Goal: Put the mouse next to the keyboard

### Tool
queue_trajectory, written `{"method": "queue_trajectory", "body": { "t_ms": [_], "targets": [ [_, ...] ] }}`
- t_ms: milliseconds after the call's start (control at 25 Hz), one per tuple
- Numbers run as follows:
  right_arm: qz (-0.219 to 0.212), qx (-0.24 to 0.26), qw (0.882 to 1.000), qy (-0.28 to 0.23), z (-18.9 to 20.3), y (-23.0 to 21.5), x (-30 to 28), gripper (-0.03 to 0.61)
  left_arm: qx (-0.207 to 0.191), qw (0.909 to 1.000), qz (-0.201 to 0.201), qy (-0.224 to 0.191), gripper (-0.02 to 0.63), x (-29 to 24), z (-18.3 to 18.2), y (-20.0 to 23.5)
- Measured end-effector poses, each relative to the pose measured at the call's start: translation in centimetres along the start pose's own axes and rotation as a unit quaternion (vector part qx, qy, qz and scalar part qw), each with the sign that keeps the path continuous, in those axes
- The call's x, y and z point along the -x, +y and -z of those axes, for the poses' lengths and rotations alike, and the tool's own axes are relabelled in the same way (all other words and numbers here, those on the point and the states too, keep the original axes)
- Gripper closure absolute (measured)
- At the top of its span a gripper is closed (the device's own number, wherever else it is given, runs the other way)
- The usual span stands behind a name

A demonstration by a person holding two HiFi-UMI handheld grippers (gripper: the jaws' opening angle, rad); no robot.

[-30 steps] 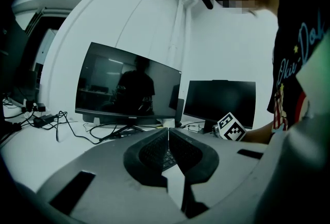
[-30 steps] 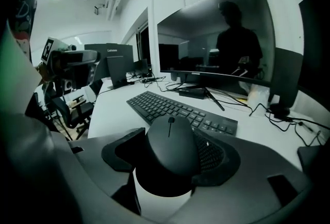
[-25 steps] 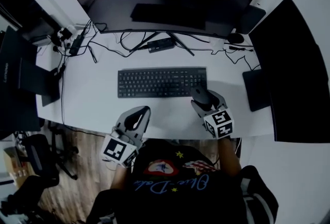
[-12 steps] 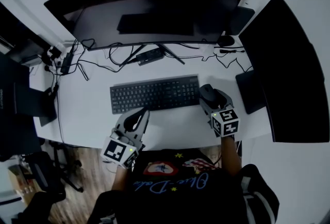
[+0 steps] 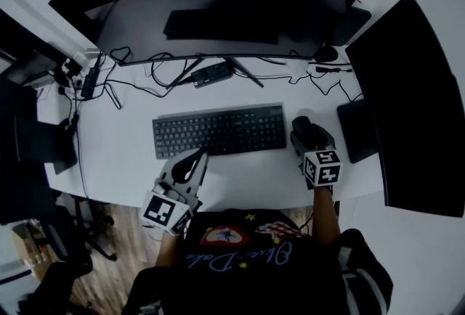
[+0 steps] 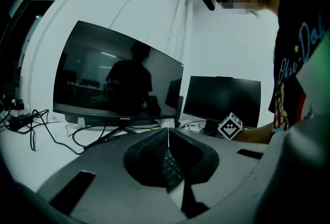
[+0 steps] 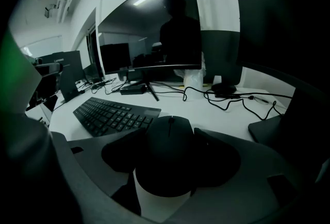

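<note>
right gripper (image 5: 309, 139) is over the right half of the white desk (image 5: 123, 150), and its jaws are clamped on the black mouse (image 7: 169, 152), one against each flank. the scroll wheel points away from the person, toward the curved monitor (image 5: 211, 1). so the mouse's long axis runs front to back, about square to the long run of the keyboard (image 5: 219, 131).

here's the relation that counts: the keyboard lies to the left of the mouse. its right end is just beside the left jaw, with a narrow strip of bare desk between them. the mouse sits about level with the key rows, not ahead of them or behind. from the right gripper view the mouse looks down at desk level, though i can't tell whether its underside is actually touching.

on the other side of the mouse is a dark flat pad (image 5: 358, 131), near but apart, so there's little call to drift right.

left gripper (image 5: 185, 172) hangs over the front edge of the desk, below the keyboard's middle. its jaws are pressed together with nothing in them, and only keyboard keys show through the gap behind the tips. it's well apart from the mouse, so this is the right gripper's job.

my read: the spot already looks good, and what's left is settling the mouse flat and letting the jaws spread off it.
</note>
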State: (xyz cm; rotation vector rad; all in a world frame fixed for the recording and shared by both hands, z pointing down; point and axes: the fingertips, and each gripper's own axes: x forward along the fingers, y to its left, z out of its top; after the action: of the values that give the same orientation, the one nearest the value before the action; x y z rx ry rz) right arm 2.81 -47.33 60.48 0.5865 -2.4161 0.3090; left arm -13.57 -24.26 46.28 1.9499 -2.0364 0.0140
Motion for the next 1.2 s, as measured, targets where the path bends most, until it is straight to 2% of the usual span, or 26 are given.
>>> {"method": "queue_trajectory", "body": {
  "t_ms": [640,1200],
  "targets": [
    [0.018,-0.002,0.999,0.047,3.0,-0.3,-2.5,0.299,0.01,0.9999,0.001,0.007,0.61,-0.8,0.7,0.8],
    [0.03,0.02,0.997,0.062,3.4,0.0,-2.8,0.299,0.009,0.9998,0.013,0.01,0.611,-1.4,0.6,0.8]
  ]
}}
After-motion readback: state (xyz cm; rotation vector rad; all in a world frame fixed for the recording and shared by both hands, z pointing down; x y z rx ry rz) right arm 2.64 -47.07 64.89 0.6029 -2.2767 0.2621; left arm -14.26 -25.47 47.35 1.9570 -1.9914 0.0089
